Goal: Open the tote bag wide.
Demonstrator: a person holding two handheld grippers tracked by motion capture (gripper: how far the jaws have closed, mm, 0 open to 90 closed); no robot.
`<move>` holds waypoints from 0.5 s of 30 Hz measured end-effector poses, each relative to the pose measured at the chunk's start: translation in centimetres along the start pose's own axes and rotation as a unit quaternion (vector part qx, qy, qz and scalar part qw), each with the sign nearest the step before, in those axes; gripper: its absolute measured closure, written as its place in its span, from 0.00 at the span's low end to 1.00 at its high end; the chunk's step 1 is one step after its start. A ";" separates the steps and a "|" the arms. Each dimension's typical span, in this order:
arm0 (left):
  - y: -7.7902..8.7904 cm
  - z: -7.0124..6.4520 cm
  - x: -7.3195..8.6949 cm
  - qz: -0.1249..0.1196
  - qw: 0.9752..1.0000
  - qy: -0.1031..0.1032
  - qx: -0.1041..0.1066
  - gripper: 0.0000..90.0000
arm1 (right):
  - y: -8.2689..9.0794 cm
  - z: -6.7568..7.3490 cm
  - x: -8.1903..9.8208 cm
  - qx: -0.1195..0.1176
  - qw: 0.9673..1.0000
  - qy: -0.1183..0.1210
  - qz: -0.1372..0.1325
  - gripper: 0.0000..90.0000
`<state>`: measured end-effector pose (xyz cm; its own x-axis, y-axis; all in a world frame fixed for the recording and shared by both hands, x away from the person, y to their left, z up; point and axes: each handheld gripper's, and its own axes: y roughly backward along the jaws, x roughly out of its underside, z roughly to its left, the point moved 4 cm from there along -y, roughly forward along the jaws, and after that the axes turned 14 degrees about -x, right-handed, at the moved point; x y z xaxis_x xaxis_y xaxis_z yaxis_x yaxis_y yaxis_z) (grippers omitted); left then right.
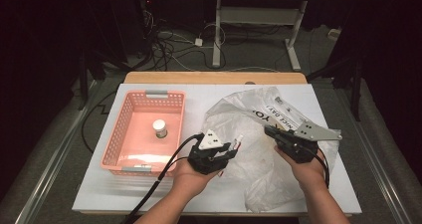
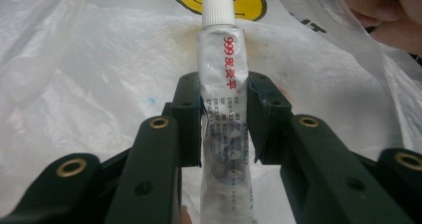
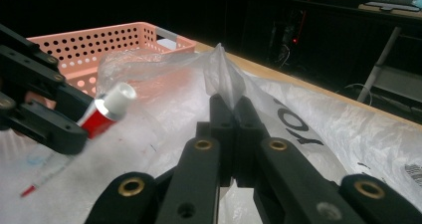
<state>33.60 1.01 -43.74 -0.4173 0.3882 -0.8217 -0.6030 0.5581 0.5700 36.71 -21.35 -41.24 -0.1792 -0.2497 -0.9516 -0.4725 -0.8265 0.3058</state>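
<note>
The ointment tube (image 2: 222, 99) sits clamped in the left hand-held gripper (image 2: 224, 109).

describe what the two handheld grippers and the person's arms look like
Both grippers, left gripper and right gripper, are black, with two blocky jaws and brass-ringed pivot holes. Each carries a grey three-cornered plate on top and trails a black cable. The forearms are bare, with no sleeves in sight.

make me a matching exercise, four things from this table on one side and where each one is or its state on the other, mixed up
1. ointment tube
2. plastic bag
3. small white-capped jar
4. pink basket

a. stands inside the basket
b. pinched by the right tongs
c. clamped in the left tongs
d. on the left part of the white board

Pairs: 1-c, 2-b, 3-a, 4-d
</note>
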 end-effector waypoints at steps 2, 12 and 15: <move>-0.3 0.0 0.0 0.000 1.000 0.001 0.001 0.76 | -0.1 0.1 0.0 -0.001 1.000 0.001 0.001 1.00; -0.7 1.0 -0.1 0.005 1.000 -0.003 -0.017 0.76 | -0.4 0.8 -0.4 -0.007 1.000 0.004 -0.003 1.00; -0.7 1.3 -0.1 0.006 1.000 -0.006 -0.023 0.76 | -0.6 1.0 -0.5 -0.011 1.000 0.002 -0.005 1.00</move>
<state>34.91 1.53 -44.05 -0.4168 0.4044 -0.8141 -0.6290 0.5183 0.5795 36.23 -20.18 -40.94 -0.1711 -0.2435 -0.9547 -0.4546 -0.8402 0.2957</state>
